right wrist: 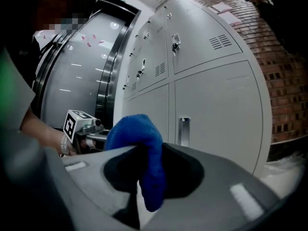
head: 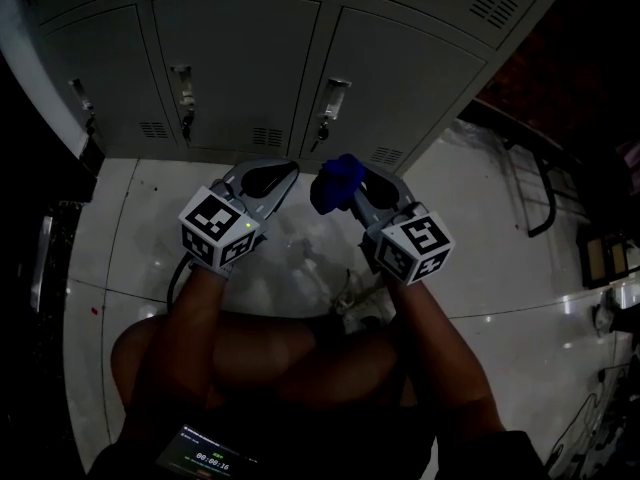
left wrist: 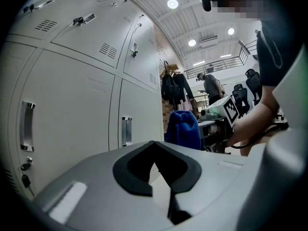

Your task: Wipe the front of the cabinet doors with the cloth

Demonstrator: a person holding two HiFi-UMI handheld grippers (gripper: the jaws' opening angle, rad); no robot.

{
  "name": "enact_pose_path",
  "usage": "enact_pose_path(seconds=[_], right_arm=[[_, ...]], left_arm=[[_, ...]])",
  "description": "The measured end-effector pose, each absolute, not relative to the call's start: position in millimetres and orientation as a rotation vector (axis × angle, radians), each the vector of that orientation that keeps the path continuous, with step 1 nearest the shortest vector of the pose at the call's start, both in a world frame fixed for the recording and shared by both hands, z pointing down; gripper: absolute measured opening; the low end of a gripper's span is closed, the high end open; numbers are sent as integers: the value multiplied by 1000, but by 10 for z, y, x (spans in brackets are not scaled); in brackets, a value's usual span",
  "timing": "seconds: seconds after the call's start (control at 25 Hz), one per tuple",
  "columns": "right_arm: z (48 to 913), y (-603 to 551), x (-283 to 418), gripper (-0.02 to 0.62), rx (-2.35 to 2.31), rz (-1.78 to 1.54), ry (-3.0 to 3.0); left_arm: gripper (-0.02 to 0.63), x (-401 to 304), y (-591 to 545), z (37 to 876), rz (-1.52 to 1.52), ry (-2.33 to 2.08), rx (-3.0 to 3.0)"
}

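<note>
One blue cloth (right wrist: pixel 144 148), bunched, fuzzy, folded.

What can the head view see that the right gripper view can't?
Only the head view shows the person's knees and a small screen at the bottom. Only the right gripper view shows a brick wall and a tall shiny glass panel. Both show the blue cloth pinched in the right gripper, the grey cabinet doors and the left gripper.
</note>
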State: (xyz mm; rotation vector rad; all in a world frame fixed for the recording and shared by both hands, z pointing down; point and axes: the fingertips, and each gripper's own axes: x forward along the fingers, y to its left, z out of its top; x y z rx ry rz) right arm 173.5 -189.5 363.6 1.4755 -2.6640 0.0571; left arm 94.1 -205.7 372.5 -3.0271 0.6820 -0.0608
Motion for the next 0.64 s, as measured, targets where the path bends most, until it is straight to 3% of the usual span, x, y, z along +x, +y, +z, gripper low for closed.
enact_pose_path(seconds=[0.64], right_arm=[[3747,-1925,1723,77,1473,107,-2651]], left_arm=[[0,958,-2048,3730,-54,670,-3042]])
